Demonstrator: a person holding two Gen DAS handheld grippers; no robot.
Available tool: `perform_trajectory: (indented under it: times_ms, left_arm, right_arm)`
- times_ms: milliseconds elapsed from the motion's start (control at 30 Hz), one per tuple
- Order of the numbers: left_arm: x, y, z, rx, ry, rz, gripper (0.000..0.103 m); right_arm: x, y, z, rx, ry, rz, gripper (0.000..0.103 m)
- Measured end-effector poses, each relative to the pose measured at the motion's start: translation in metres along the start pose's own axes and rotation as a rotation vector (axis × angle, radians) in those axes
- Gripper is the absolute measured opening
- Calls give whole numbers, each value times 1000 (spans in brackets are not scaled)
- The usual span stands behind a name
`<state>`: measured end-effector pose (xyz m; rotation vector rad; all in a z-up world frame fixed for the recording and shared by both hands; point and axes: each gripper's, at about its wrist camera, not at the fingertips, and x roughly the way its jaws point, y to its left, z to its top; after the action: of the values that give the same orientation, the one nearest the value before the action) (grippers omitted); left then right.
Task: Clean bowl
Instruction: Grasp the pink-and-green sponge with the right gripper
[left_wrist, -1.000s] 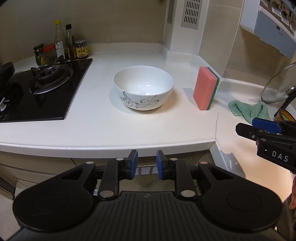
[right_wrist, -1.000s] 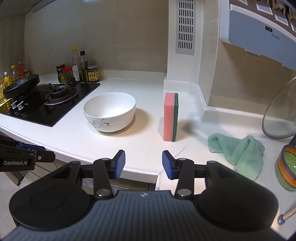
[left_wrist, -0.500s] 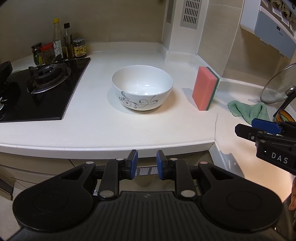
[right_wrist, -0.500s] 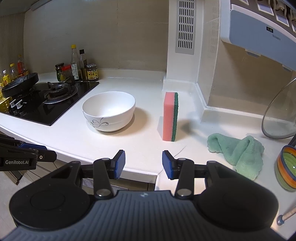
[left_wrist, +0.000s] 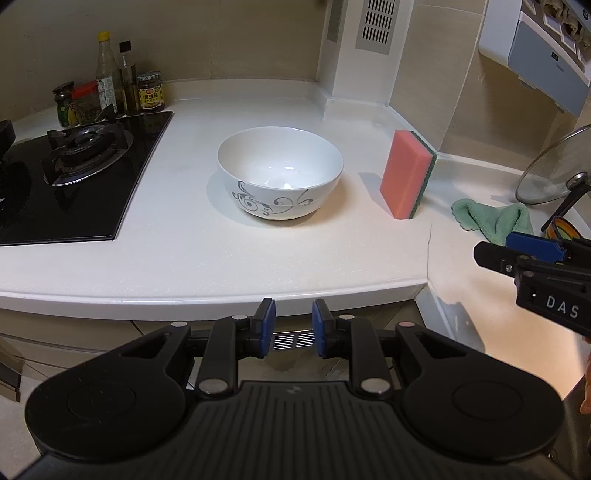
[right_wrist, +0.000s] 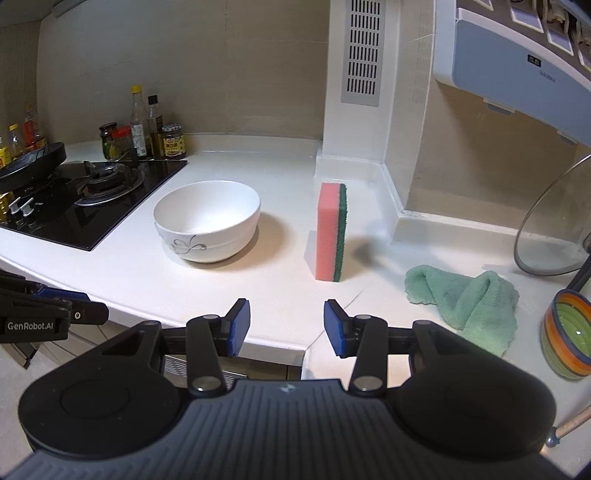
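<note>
Ahead, well beyond both spread, empty tongs (left_wrist: 289, 325) (right_wrist: 287, 326), sits the bowl (left_wrist: 280, 172).

White bowl (left_wrist: 280, 173) stands upright beside the on-edge sponge (left_wrist: 407, 174)

You get warm, fairly dim indoor light from above. The bowl (left_wrist: 280, 173) and the sponge (right_wrist: 331, 231) throw soft shadows toward four o'clock on the counter (left_wrist: 207, 258). Glare sits inside the bowl. Both views are sharp at centre, bowed at the edges, with black corners.
</note>
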<state>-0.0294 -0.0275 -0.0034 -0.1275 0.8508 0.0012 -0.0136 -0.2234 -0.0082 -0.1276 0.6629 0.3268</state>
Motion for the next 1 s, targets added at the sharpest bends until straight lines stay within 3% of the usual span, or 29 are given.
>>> perform_trajectory:
  times_ms: [167,367,533,800,867,900,1000]
  left_arm:
    - [14,12,10,27,4,9,26]
    - [35,37,36,42,9,-21,26]
    - [58,61,56,53,44,-36,26]
    - [80,93,88,-32,45,33,26]
    - [83,97,93,-41,50,45,26]
    - [85,99,96,-45,55,43,26]
    - [87,109,106,-64,85,-17,26]
  right_arm:
    - [13,-4,25,-12,-3,-17,39]
    - [65,-26,85,-22,49,-60,41]
    - [133,-38,120,-11,184,-62,46]
    - [204,-48,125,-39,349,-55,46]
    - [215,-58,124,-12,374,-41,42]
    - [216,-61,123,-5,375,-11,28]
    - [209,-67,126,-38,347,86,27]
